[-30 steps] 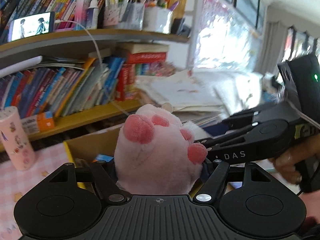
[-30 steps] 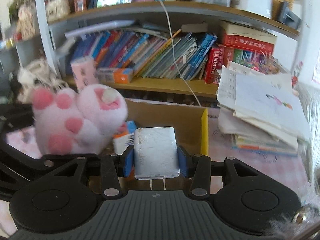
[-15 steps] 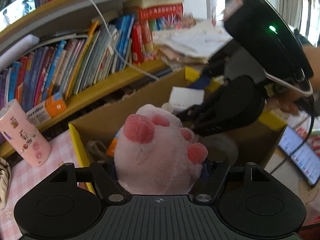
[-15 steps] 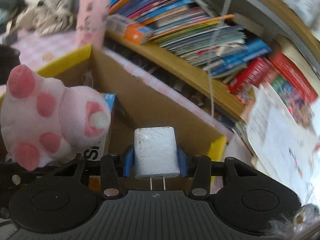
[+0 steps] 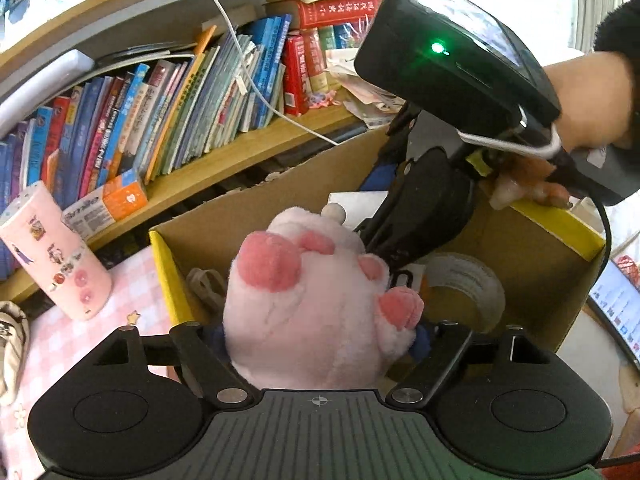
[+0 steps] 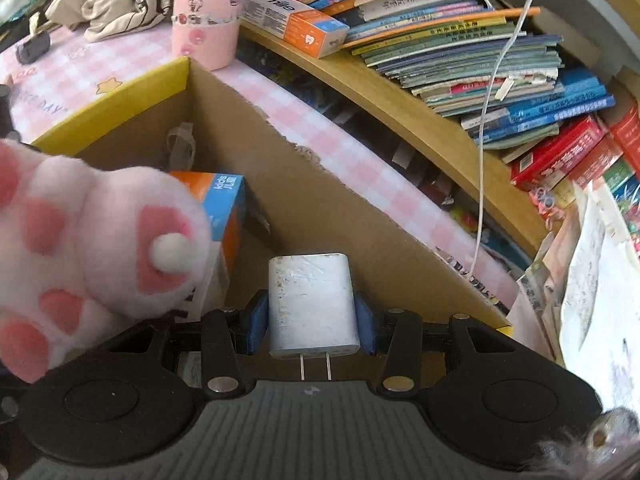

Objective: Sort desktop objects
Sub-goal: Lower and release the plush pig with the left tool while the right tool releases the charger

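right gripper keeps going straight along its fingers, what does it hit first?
Likely the inner back wall of the cardboard box; the charger held in the right gripper would touch before the fingers. Depth is unclear; the wall-floor seam isn't clearly visible.

Pink checked table [image 6: 120,60] bears cardboard box [image 6: 320,184], pink tumbler [image 6: 206,12], perhaps crumpled cloth [image 6: 116,0].

Pink plush paw [image 5: 316,312] and white charger [image 6: 313,305], above cardboard box [image 6: 320,200]

The cardboard box [image 6: 328,200] is open on top, crowded by a tape roll [image 5: 464,280] and carton [image 6: 226,204].
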